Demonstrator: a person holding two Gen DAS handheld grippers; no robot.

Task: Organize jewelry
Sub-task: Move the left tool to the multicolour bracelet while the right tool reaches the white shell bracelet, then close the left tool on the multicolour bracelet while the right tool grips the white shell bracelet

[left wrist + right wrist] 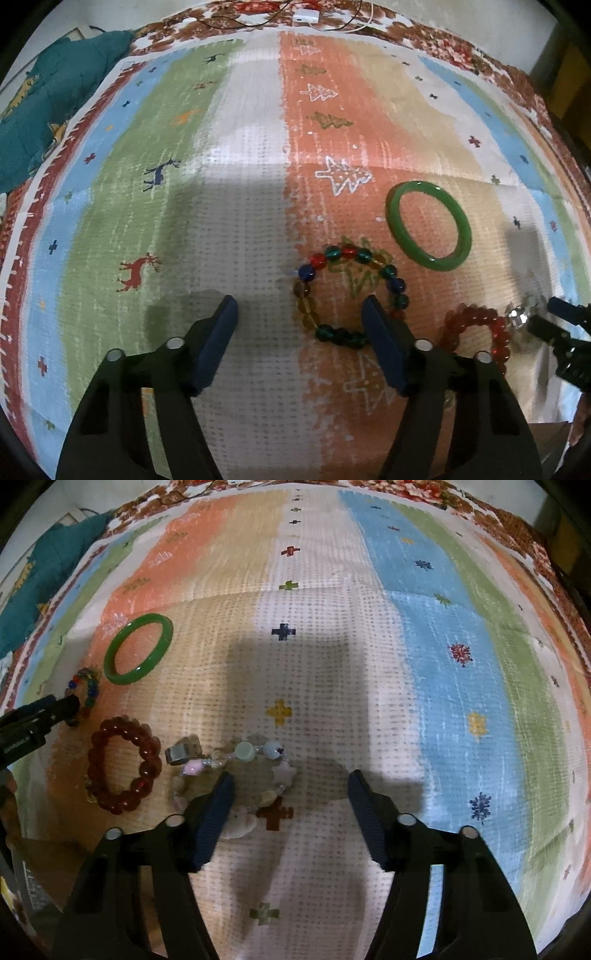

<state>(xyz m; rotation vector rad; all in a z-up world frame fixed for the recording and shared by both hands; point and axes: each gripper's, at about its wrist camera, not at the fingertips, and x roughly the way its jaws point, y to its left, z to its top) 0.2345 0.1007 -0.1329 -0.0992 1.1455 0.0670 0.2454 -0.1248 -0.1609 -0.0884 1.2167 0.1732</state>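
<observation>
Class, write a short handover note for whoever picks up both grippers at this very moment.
Left gripper: open, empty, beside the multicoloured bead bracelet.
Right gripper: open, empty, one finger over the pastel bead bracelet.
Green bangle, red bead bracelet and a small metallic piece lie loose on the striped cloth.
Done: nothing visibly sorted.
Left: all pieces.

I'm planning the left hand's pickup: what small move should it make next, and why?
Probably shift the left claw a little to its right and lower it. It is open and empty, and the multicolored bead bracelet lies flat on the cloth with only its near-right edge by the right finger, so the beads are not yet between the fingers.
</observation>
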